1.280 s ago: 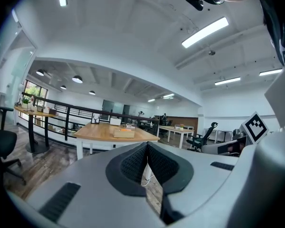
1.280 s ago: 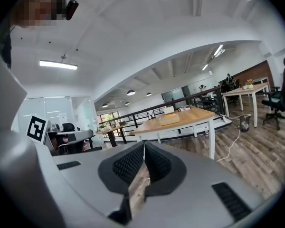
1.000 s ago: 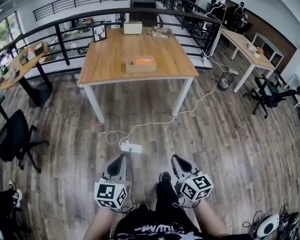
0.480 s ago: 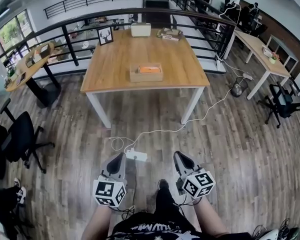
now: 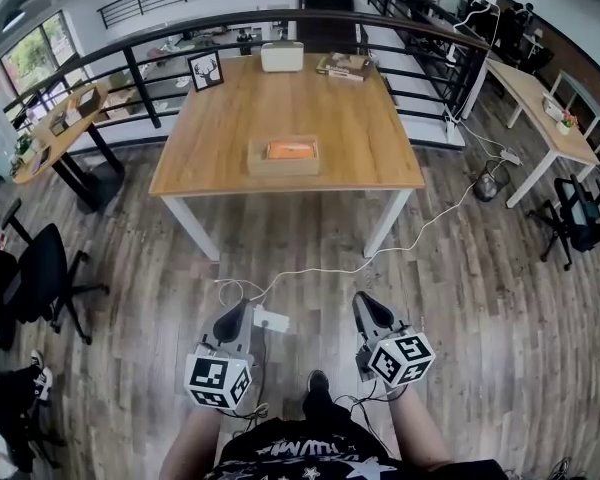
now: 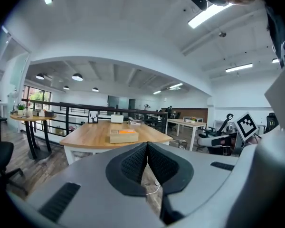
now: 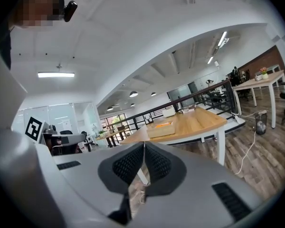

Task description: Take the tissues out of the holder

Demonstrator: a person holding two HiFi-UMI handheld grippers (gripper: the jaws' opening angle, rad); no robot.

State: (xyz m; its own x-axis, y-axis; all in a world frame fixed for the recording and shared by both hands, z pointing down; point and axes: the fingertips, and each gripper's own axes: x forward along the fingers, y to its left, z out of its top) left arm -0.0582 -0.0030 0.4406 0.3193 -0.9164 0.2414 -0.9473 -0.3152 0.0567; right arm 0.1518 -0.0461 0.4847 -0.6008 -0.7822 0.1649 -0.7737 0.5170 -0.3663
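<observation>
While I am bringing the rig forward, the wooden table (image 5: 210, 138) is growing larger in the head view than it was a second ago, and the white power strip (image 5: 271, 319) on the floor (image 5: 500, 298) is now lying just beside the left gripper (image 5: 242, 310). For the task this is meaning only that the approach is going on: nothing is touched yet, and both grippers are staying well apart from the tissue holder (image 5: 283, 158). The holder is standing near the middle of the worktop, a little toward its near edge. It is looking like a low rectangular box of pale wood, and the tissues (image 5: 289, 149) are showing as a flat orange patch in its open top. The worktop is smooth light wood on white legs, and the floor is dark planks with a thin white cable (image 5: 380, 253) curling over it. The left gripper is holding its jaws closed with nothing between them, and the right gripper (image 5: 364, 300) is doing the same. Their black pads (image 6: 133, 163), finely dotted, are meeting at the tips inside smooth grey shells. I am judging that opening the jaws is needed only at the table edge.
</observation>
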